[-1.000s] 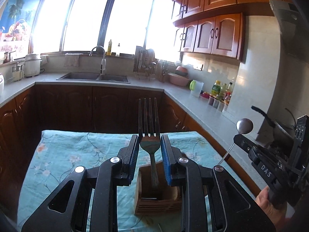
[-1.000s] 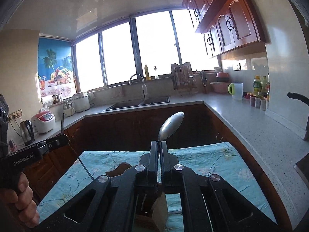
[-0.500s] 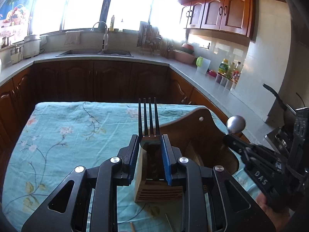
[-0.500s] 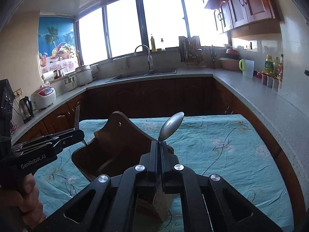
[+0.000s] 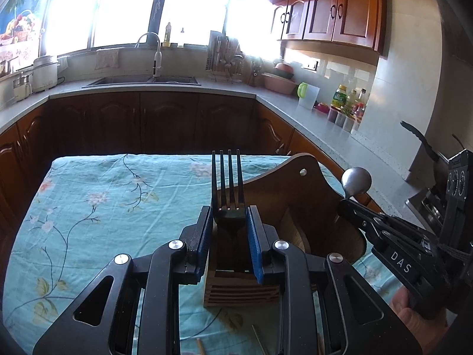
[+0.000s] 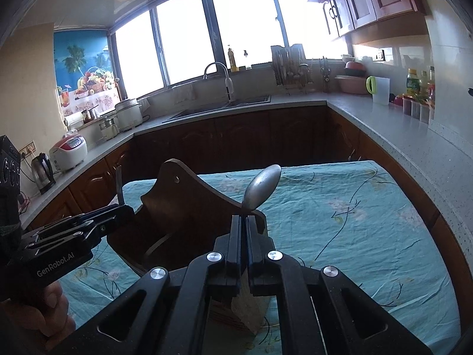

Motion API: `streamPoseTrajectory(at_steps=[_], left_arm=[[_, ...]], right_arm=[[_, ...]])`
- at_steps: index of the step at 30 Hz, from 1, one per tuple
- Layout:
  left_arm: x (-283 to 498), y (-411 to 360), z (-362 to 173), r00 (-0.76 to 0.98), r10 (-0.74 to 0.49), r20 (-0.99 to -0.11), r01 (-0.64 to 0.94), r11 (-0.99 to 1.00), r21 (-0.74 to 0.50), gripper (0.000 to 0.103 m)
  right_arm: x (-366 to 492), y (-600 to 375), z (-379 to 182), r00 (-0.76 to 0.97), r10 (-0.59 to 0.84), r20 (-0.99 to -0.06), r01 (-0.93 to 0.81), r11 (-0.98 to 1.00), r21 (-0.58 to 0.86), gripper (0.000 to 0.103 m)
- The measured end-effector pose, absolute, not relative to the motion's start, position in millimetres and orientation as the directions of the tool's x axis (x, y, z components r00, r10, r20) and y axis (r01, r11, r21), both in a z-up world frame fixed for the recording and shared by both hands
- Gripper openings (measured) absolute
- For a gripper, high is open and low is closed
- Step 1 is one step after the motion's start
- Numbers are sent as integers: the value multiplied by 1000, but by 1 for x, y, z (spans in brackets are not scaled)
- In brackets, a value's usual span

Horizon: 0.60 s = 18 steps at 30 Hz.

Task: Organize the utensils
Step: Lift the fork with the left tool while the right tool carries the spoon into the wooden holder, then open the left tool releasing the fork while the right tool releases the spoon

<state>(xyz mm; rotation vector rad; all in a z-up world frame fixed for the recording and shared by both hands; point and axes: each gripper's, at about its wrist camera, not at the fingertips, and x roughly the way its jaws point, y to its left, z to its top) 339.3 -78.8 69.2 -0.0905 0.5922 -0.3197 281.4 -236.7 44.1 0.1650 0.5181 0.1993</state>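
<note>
**A:** While both utensils hang over the wooden utensil holder (image 5: 298, 207), which step would you say this is?

**B:** The drop-in, I'd judge. The left tongs (image 5: 227, 236) are narrowed on the neck of the fork (image 5: 227, 183), tines up, its handle reaching down into the holder's front box (image 5: 241, 291). The right tongs (image 6: 243, 245) are pinched nearly flat on the stem of the spoon (image 6: 261, 186), bowl up, over the same holder.

**A:** Where does the holder stand?

**B:** On the table, on the teal floral tablecloth (image 5: 103, 207), its tall curved back board behind the compartments.

**A:** Are the handles at the bottom yet?

**B:** I cannot tell; the tongs hide the lower ends.

**A:** So what does the next move call for?

**B:** Probably letting each handle settle inside a compartment, then easing the tongs apart so the utensils lean on the walls, and lifting straight up clear of the tines and bowl. A sideways pull might tip the holder.
</note>
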Motion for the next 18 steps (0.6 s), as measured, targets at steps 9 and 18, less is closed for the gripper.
streamPoseTrajectory(at_steps=[9,18], left_arm=[[314,-59,89,811,-338,-477,263,940,-218,44],[268,-18,83,831,-241,-502,154,966,-209,67]], right_arm=[[265,-253,54,864,242,-442,-127,954,273,52],[216,-283,60,884,233,-406,-85,933,351,78]])
